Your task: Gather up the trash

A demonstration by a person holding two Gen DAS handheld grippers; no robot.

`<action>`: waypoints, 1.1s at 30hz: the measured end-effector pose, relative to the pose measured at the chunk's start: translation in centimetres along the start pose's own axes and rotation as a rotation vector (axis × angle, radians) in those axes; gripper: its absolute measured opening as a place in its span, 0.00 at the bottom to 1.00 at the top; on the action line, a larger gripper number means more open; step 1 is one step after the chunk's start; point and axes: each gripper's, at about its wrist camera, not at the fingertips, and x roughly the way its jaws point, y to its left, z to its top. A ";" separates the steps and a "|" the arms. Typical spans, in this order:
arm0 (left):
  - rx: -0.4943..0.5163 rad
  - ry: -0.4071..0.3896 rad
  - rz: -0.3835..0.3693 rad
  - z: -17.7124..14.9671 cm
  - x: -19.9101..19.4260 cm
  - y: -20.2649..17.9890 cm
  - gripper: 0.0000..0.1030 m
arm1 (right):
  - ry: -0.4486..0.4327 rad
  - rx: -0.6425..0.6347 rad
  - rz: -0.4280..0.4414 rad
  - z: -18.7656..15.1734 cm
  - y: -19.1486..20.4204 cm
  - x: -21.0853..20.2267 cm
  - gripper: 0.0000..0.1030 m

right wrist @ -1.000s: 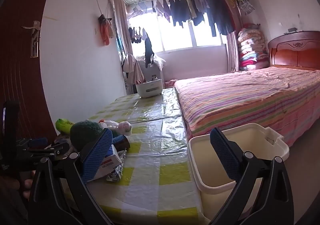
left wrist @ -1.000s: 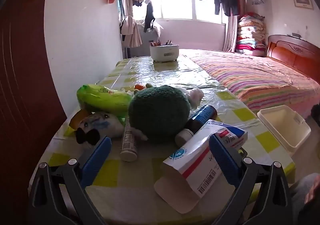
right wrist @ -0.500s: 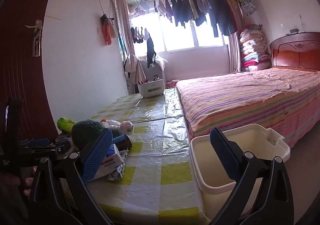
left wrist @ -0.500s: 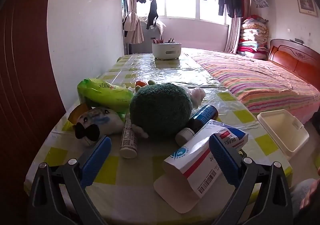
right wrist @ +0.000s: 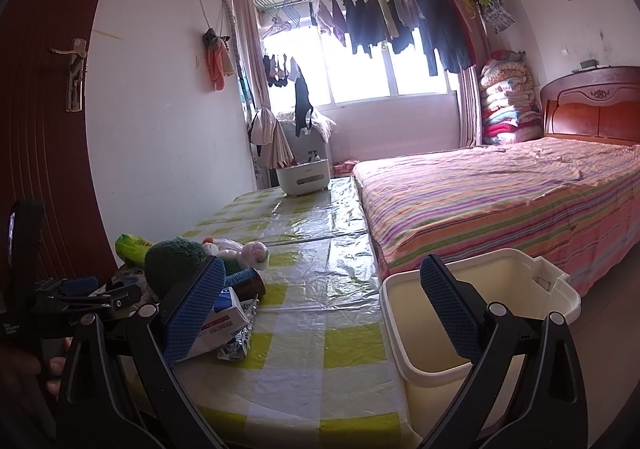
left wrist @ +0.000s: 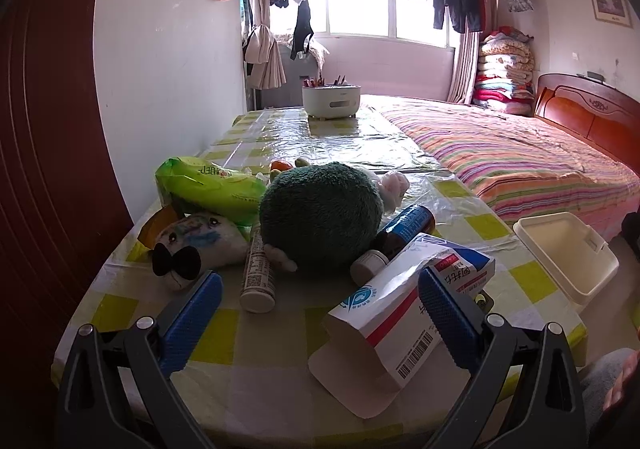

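While the left gripper (left wrist: 320, 313) has risen slightly, fingers spread, the medicine box (left wrist: 404, 313) lies near the counter (left wrist: 248, 385) edge; right gripper (right wrist: 320, 309) fingers spread.

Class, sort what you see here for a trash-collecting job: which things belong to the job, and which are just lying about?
Belong to the job:
opened medicine box
crumpled foil scrap
cream bin
left gripper, right gripper, both open

Probably just lying about:
green plush ball
pen holder
bed

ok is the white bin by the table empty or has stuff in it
Empty as far as shown: the white bin shows only bare inner walls in the right wrist view, though its bottom is hidden.
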 end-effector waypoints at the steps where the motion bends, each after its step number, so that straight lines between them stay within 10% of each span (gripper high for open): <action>1: 0.001 0.000 0.001 0.0 0.0 0.0 0.93 | 0.000 -0.001 -0.001 0.0 0.1 0.0 0.94; 33: 0.043 -0.006 0.015 -0.5 -0.2 -0.5 0.93 | -0.014 0.008 0.006 -0.1 0.0 0.1 0.94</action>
